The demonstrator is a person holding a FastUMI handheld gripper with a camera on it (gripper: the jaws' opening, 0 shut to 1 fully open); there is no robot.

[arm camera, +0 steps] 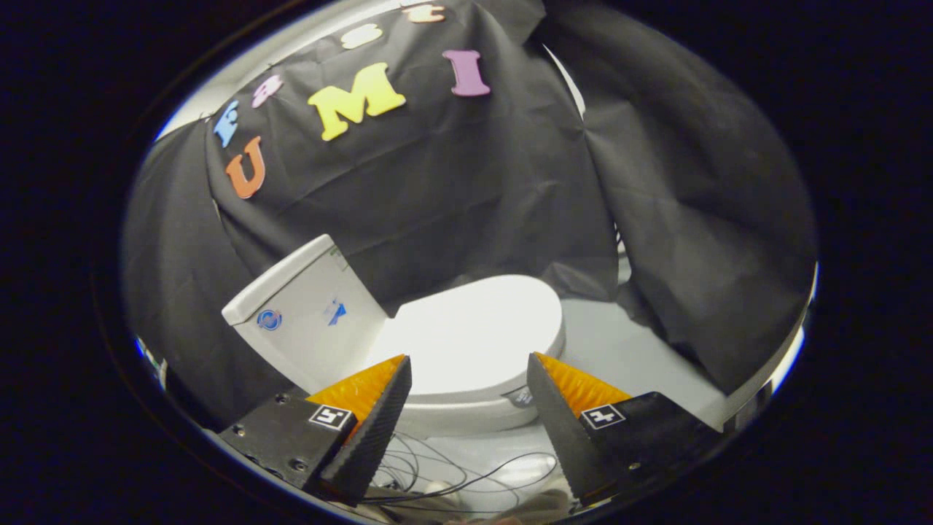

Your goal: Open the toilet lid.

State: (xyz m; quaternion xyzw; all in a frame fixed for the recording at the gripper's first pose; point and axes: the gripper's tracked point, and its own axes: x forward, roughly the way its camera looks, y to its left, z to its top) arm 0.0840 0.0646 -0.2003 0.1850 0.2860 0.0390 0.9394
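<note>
A white toilet stands against the black cloth wall. Its lid (474, 332) lies flat and closed over the bowl, bright under the light. The white tank (302, 317) rises to the left of the lid and carries two small blue stickers. My gripper (469, 368) hovers over the lid's near edge, fingers spread wide apart with nothing between them. The lid's front rim (466, 415) shows in the gap between the fingers, a little beyond the tips. No finger touches the toilet.
Black cloth (692, 219) drapes behind and to the right of the toilet. A pale floor (627, 350) runs along the right of the bowl. Thin dark wires (466, 474) lie loose on the floor below the fingers.
</note>
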